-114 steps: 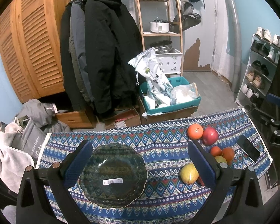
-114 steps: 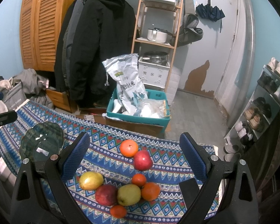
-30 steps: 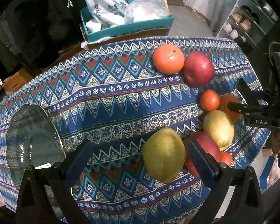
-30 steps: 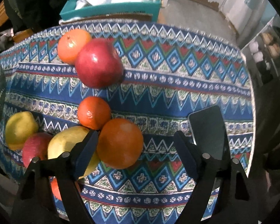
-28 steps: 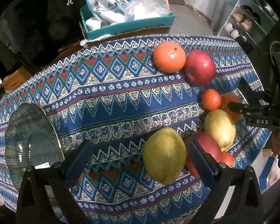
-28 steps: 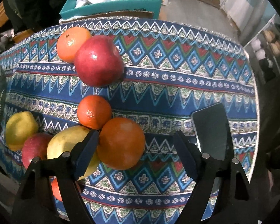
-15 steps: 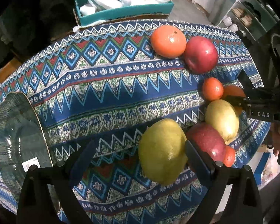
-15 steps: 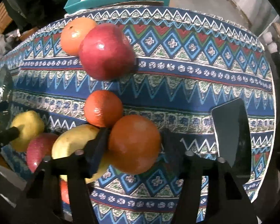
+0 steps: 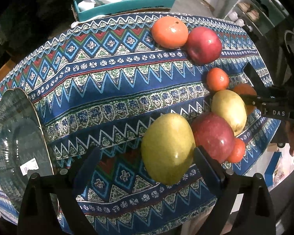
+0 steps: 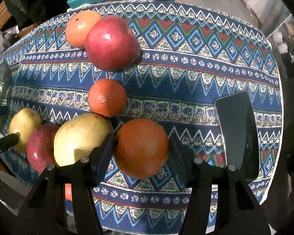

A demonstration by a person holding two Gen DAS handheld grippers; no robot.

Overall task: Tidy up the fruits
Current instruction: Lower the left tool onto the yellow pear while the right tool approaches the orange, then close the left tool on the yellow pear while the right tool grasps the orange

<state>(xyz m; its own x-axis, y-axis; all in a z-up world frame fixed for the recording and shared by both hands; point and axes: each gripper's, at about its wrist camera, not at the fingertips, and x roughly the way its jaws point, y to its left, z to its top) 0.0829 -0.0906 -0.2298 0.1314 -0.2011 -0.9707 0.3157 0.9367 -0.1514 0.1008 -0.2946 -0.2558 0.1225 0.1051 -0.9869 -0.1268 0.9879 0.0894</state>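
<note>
Several fruits lie on the patterned tablecloth (image 9: 107,82). My right gripper (image 10: 141,139) points straight down, shut on a big orange (image 10: 141,148) with both pads pressing its sides; the left wrist view shows that orange (image 9: 243,92) behind the right gripper's finger. My left gripper (image 9: 146,152) stands open around a yellow-green fruit (image 9: 167,148), which sits against the right finger with a wide gap to the left one. Beside it lie a red apple (image 9: 213,137) and a yellow fruit (image 9: 229,109). A glass plate (image 9: 9,137) sits at the left.
Further back lie an orange (image 10: 80,31), a red apple (image 10: 111,43) and a mandarin (image 10: 106,99). A dark phone (image 10: 237,133) lies right of the held orange. A small orange fruit (image 9: 237,150) sits at the cloth's near edge. A teal box (image 9: 127,4) stands beyond the table.
My right gripper's jaws have closed onto the big orange. The left gripper has come closer over the yellow-green fruit and its jaws have narrowed slightly.
</note>
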